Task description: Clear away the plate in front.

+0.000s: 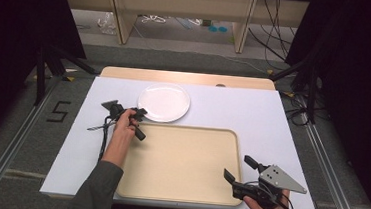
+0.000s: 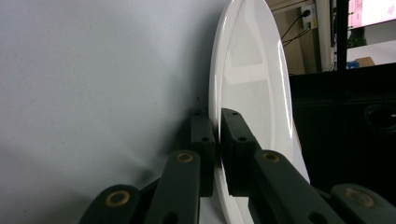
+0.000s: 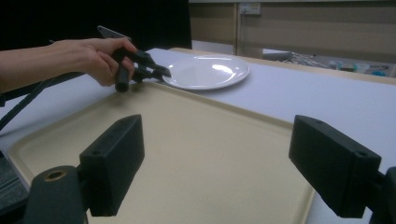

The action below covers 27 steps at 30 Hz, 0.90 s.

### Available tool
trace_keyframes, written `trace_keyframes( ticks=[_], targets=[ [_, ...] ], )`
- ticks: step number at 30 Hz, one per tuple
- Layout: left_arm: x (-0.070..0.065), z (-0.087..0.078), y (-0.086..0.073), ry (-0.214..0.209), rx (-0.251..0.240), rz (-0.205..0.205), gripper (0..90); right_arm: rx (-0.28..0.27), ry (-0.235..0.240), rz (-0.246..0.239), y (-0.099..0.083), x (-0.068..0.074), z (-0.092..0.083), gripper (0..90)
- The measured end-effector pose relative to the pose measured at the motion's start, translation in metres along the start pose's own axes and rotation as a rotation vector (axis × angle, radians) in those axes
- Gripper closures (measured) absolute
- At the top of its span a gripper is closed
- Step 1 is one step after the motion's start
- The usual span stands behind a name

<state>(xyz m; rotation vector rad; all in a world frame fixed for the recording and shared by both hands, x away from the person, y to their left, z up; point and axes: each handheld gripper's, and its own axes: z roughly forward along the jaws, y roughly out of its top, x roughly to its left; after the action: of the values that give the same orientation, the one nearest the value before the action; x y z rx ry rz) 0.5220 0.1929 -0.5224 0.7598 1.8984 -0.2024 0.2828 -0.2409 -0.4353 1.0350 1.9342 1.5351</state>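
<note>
A white plate (image 1: 164, 102) lies on the white table, just beyond a beige tray (image 1: 181, 163). My left gripper (image 1: 143, 112) is shut on the plate's near-left rim; in the left gripper view the rim of the plate (image 2: 252, 79) runs between the two closed jaws of that gripper (image 2: 217, 122). My right gripper (image 1: 238, 168) hovers open over the tray's near-right corner with nothing between its jaws. In the right gripper view the open gripper (image 3: 219, 140) faces the tray (image 3: 196, 154), with the plate (image 3: 208, 71) and the left gripper (image 3: 161, 72) beyond.
The white table top (image 1: 253, 115) has bare room right of the plate and left of the tray. A wooden strip (image 1: 185, 78) borders the far edge. Dark stands and cables lie on the floor at both sides.
</note>
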Motion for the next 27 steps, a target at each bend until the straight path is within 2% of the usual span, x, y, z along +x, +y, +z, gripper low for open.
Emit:
trace_keyframes(
  ticks=[8,9,10,14,17,23,24,27],
  targets=[
    [-0.0015,-0.0044,-0.0012,-0.05,-0.013,-0.033,85.4,-0.014,-0.004,0.01,-0.0002,-0.0008,0.0001,19.0],
    [-0.0011,-0.0056,-0.0012,-0.049,-0.015,-0.017,85.4,0.003,-0.013,-0.002,0.0005,-0.0014,-0.0017,19.0],
    [-0.0016,-0.0065,-0.0013,-0.045,-0.015,-0.012,85.2,-0.005,-0.005,0.003,0.0004,-0.0014,-0.0011,18.9],
    [-0.0014,-0.0078,-0.0014,-0.071,-0.016,-0.034,84.7,-0.006,-0.015,0.004,0.0005,-0.0017,-0.0015,19.0],
    [-0.0015,-0.0085,-0.0014,-0.092,-0.013,-0.026,84.3,-0.02,-0.005,0.016,0.0,-0.0014,-0.0001,18.9],
    [-0.002,-0.0093,-0.0014,-0.104,-0.012,-0.035,83.9,-0.018,-0.004,0.015,0.0001,-0.0017,-0.0007,18.9],
    [-0.0025,-0.0092,-0.0014,-0.1,-0.015,-0.042,83.8,-0.002,-0.009,0.01,0.0006,-0.0019,-0.0019,18.9],
    [-0.0027,-0.0097,-0.0021,-0.13,-0.015,-0.05,83.6,-0.024,-0.003,0.02,0.0,-0.0017,-0.0005,19.0]
  ],
)
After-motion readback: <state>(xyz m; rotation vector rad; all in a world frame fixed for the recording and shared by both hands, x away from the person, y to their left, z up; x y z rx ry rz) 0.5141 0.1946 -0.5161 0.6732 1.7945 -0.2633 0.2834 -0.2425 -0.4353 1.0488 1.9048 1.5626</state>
